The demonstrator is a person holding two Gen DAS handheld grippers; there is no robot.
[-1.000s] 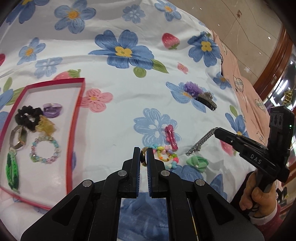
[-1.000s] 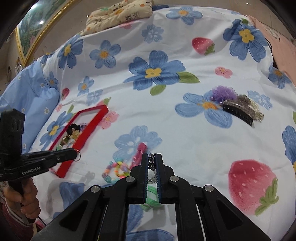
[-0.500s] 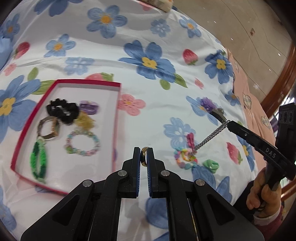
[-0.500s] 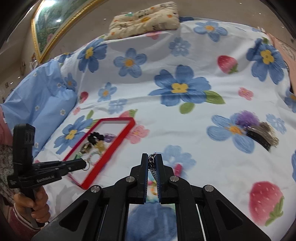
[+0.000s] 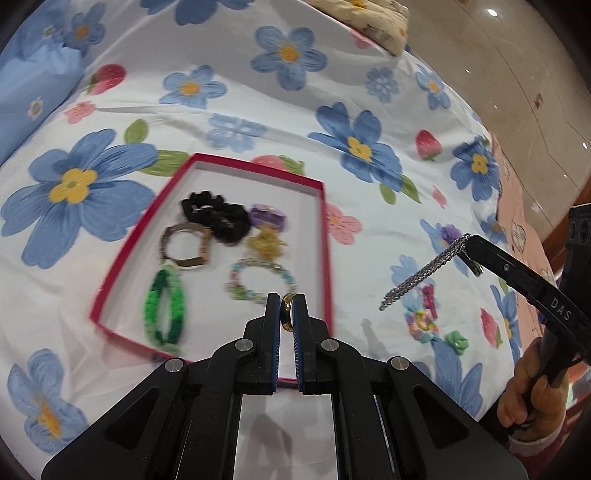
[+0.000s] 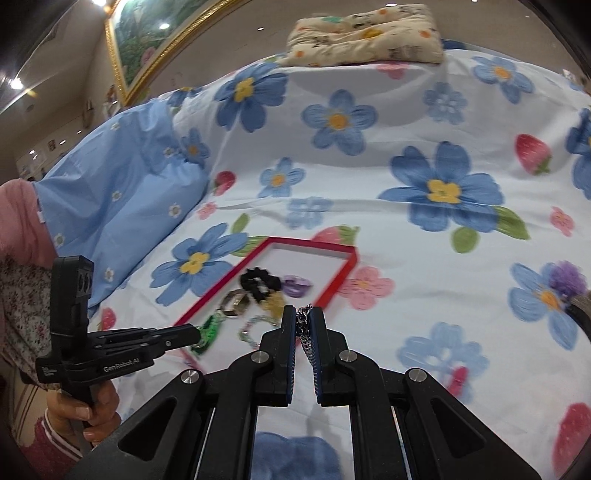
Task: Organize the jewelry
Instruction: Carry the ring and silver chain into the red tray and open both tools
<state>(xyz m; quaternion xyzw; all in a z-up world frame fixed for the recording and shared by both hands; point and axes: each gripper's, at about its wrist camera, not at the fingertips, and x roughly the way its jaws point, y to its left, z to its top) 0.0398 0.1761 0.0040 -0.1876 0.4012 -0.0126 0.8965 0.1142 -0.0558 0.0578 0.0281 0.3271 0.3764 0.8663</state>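
Note:
My left gripper (image 5: 287, 303) is shut on a gold ring (image 5: 287, 314) and hovers over the near right edge of the red-rimmed tray (image 5: 325, 236). The tray holds a black scrunchie (image 5: 216, 216), a purple ring (image 5: 267, 216), a bronze bangle (image 5: 186, 245), a green bracelet (image 5: 164, 310), a yellow charm (image 5: 266, 243) and a beaded bracelet (image 5: 258, 282). My right gripper (image 6: 303, 314) is shut on a silver chain (image 5: 421, 275), which dangles to the right of the tray; the tray shows ahead of it (image 6: 338, 282).
On the floral sheet right of the tray lie a pastel bead bracelet (image 5: 421, 325), a pink clip (image 5: 428, 295), a green piece (image 5: 457, 339) and a purple flower clip (image 5: 452, 233). A small cushion (image 6: 364, 35) sits at the far edge. A blue pillow (image 6: 122, 184) lies left.
Both grippers have moved left toward the tray, each still holding its piece. The ring is now over the tray's near right corner, and the chain hangs closer to the tray.

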